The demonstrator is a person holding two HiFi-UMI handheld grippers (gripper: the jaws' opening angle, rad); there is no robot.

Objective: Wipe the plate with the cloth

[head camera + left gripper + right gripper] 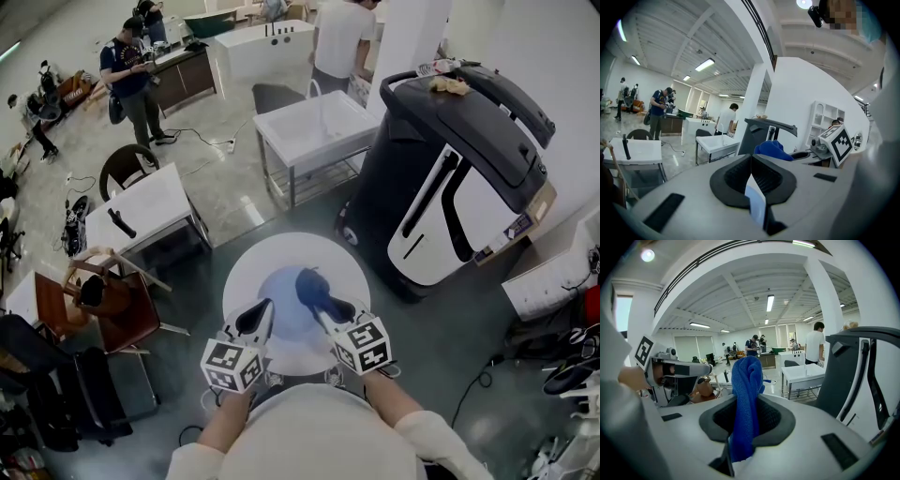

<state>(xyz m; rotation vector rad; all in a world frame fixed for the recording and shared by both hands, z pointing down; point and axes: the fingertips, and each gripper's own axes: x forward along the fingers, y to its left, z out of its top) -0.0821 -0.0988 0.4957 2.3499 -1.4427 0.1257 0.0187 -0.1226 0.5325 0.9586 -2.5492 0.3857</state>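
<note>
**Over the round worktop: plate in the left hand-held gripper, cloth in the right one**

At the right of the head view stands a big black and white machine (459,178), the largest thing near the person. Just beside it, directly below the person, is the round white worktop (246,272). Above its middle shows the blue plate (281,292), as a round disc. I cannot tell whether the plate rests on the worktop or is held clear of it.

The left hand-held gripper (255,321) comes to the plate from the near left side. Its jaws are pressed together on the rim, and in the left gripper view the plate shows between them only as a thin pale strip, seen nearly edge-on.

The right hand-held gripper (324,302) points over the right part of the plate. Its jaws are clamped on the blue cloth (745,394). One bunched end of the cloth sticks out forward past the jaw tips, and the other end hangs down behind them. In the head view this bunch lies over the far right part of the plate, opposite the left hand-held gripper. Whether the cloth touches the plate, I cannot tell.
</note>
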